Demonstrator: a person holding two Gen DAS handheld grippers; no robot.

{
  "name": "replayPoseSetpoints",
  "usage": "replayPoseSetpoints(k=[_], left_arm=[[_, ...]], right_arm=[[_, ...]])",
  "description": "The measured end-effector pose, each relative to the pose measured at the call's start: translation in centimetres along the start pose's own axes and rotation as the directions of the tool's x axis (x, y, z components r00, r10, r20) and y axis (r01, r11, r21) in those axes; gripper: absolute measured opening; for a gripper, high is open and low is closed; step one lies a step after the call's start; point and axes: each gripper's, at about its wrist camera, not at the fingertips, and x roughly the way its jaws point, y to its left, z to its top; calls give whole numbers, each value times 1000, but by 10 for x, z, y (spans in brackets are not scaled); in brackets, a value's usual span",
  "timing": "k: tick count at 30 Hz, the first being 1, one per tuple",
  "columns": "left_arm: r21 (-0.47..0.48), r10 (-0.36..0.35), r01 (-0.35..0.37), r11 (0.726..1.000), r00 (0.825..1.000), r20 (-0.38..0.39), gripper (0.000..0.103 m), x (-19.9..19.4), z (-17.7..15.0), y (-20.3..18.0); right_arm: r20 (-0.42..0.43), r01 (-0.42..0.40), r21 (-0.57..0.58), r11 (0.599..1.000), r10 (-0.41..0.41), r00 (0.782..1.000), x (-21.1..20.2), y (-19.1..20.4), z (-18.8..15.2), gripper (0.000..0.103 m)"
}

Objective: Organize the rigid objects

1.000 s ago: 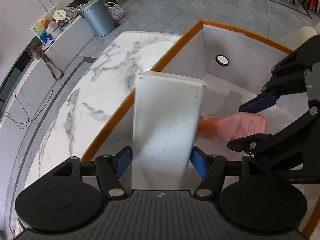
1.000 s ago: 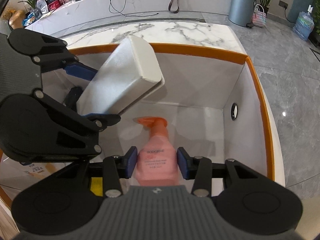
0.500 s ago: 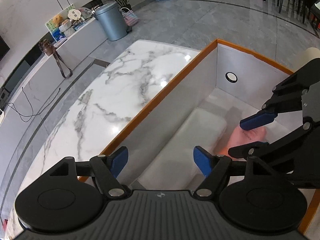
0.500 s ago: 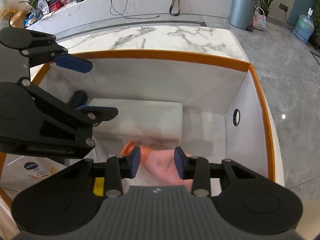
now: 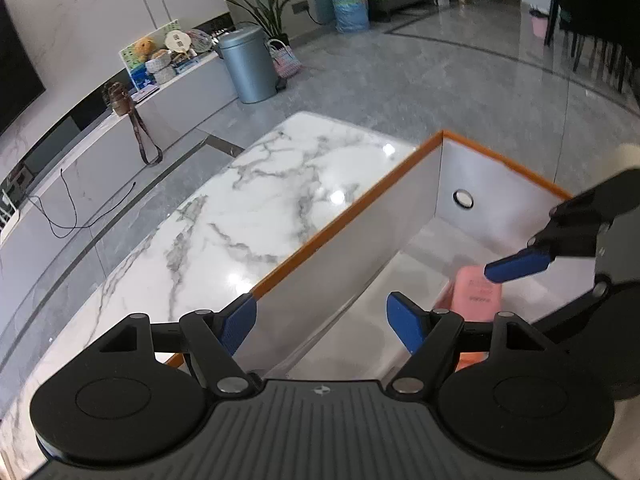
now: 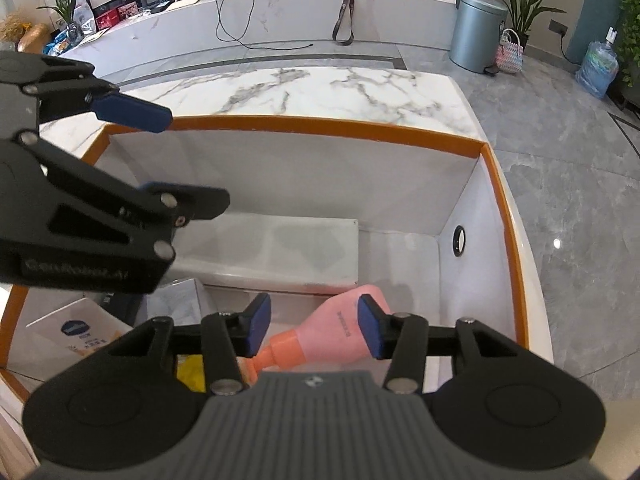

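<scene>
Left gripper jaws spread and empty above the bin, right gripper jaws spread over the pink bottle, white box and carton seen only from the right wrist

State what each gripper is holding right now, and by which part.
Nothing. The left gripper and the right gripper are both open and empty; the pink bottle and the white box lie free in the bin.
</scene>
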Motion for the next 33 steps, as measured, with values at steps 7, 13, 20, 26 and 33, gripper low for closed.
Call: replayPoseSetpoints(k=[7, 13, 20, 26, 33], left_arm=[[-22, 14, -13, 1000, 999, 31, 87, -20, 0, 0], [-68, 25, -21, 997, 998, 60, 87, -46, -4, 8], [-118, 48, -37, 992, 994, 97, 87, -78, -12, 15], [-146, 71, -54, 988, 991, 109, 87, -102, -28, 21], [-205, 109, -88, 975, 990, 93, 87, -121, -54, 39]], right_arm=[[26, -2, -19, 1000, 2, 1000, -14, 10, -1, 61], [40, -5, -44, 999, 7, 999, -25, 24, -3, 62], [69, -7, -88, 996, 13, 998, -44, 46, -3, 64], [98, -9, -125, 992, 21, 995, -59, 68, -1, 65], [119, -22, -196, 980, 46, 992, -72, 103, -2, 67]])
